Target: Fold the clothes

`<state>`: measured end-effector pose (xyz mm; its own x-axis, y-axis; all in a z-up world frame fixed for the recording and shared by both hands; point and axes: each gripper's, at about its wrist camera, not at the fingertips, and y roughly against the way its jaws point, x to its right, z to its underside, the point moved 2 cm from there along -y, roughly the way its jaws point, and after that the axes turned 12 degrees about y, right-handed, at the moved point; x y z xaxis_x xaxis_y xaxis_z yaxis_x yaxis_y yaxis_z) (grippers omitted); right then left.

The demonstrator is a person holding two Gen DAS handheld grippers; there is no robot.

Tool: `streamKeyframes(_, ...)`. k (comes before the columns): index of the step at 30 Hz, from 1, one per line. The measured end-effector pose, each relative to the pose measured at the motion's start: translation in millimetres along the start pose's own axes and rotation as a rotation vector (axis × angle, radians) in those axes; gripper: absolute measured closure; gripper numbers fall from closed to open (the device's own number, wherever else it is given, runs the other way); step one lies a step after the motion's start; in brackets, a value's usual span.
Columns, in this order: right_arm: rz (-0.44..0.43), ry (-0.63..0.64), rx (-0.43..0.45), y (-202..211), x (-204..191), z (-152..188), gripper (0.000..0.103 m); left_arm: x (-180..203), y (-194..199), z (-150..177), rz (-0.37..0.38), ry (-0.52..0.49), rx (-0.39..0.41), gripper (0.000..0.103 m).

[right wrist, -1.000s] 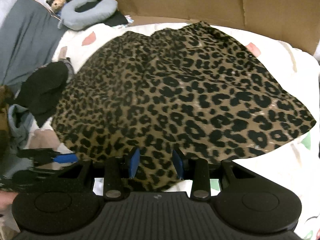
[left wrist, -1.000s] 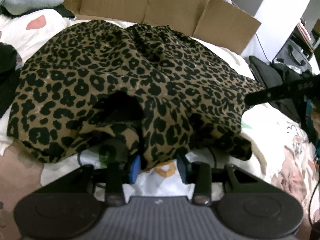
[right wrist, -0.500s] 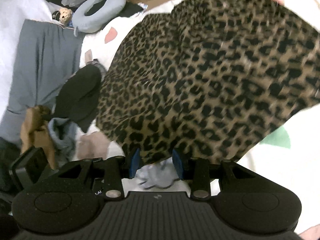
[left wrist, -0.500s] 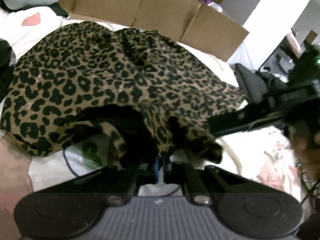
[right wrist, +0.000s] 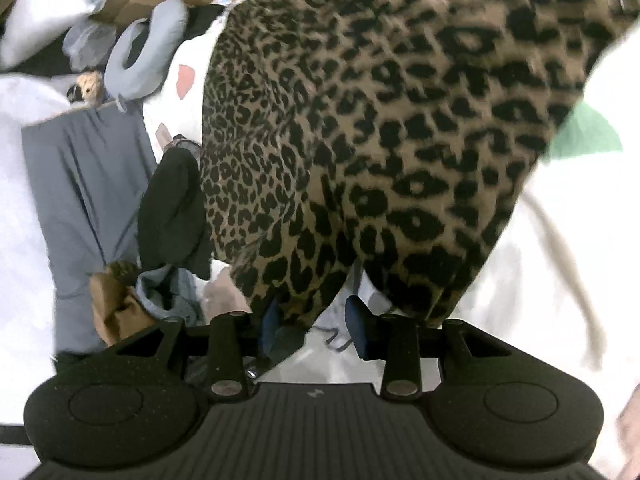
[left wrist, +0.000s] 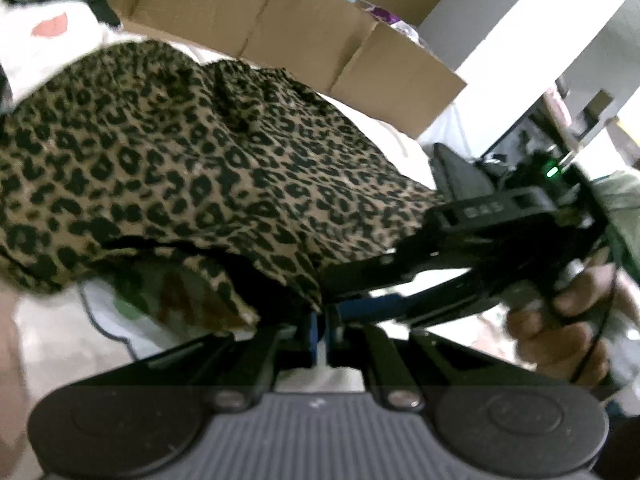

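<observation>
Left claw [left wrist: 319, 330], nearest in its own view: blue pads pressed together w/ the near hem of the skirt [left wrist: 192, 168] pinched between them. The grip sits at the edge, prob. so the hem can be lifted and carried over w/o dragging the whole cloth. Hem there is raised off the bed [left wrist: 56, 328]; the dark underside and the bedsheet show beneath it, so the cloth hangs as a flap from the claw.

Right claw [right wrist: 312, 322]: pads apart. Skirt edge [right wrist: 360, 160] drapes down into the gap and against the left pad, but whether it's gripped, can't tell; nothing is squeezed. In the left view the same claw [left wrist: 372, 304] comes in from the right, held in a hand [left wrist: 560, 320], tips just beside the left claw's. Two claws close together at one stretch of hem suggests a handover or a second hold at the same edge, as a judgement only.

Skirt itself: spread over the bed, leopard print up. Long axis runs near to far in both views, near end = the hem at the claws, far end = a gathered, puckered band (looks like the waist) pointing at the cardboard [left wrist: 304, 36]. It widens toward the near side. No crease or doubled layer visible apart from the lifted hem, so fold state beyond that I can't settle.

Left of the skirt in the right view: black garment [right wrist: 172, 208], grey cloth [right wrist: 84, 168], neck pillow [right wrist: 140, 60] farther off. All clear of the skirt except the black one, touching its left edge.
</observation>
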<state>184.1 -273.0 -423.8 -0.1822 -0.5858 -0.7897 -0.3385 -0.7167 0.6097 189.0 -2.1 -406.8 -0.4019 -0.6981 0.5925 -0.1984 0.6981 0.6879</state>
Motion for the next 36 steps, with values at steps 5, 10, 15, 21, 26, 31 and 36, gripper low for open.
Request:
streamKeyframes(5,-0.076,-0.127,0.008,-8.1,16.7,9.7,0.06,-1.1,-5.5,2.1,0.053,0.05,-0.019,0.1)
streamKeyframes(10,-0.109,-0.166,0.023,-14.4,24.1,11.4,0.067,-1.6,-9.0,1.8,0.07,0.074,-0.028,0.1)
streamKeyframes(15,-0.07,-0.11,0.045,-12.2,22.9,6.0,0.097,-5.0,-4.6,-7.0,0.035,0.029,-0.046,0.098)
streamKeyframes(21,0.013,-0.046,0.07,-3.5,26.1,-3.0,0.099,-29.9,11.4,-36.1,-0.066,0.03,0.007,0.09)
streamKeyframes(26,0.054,0.003,0.087,2.5,26.5,-8.1,0.099,-63.1,29.4,-62.4,-0.222,0.048,0.11,0.087)
streamKeyframes(31,0.086,0.034,0.089,4.5,26.8,-10.3,0.099,-97.0,42.4,-80.1,-0.365,0.099,0.19,0.072)
streamKeyframes(36,0.11,0.066,0.081,2.6,25.4,-9.7,0.099,-121.3,45.1,-88.7,-0.441,0.136,0.227,0.058)
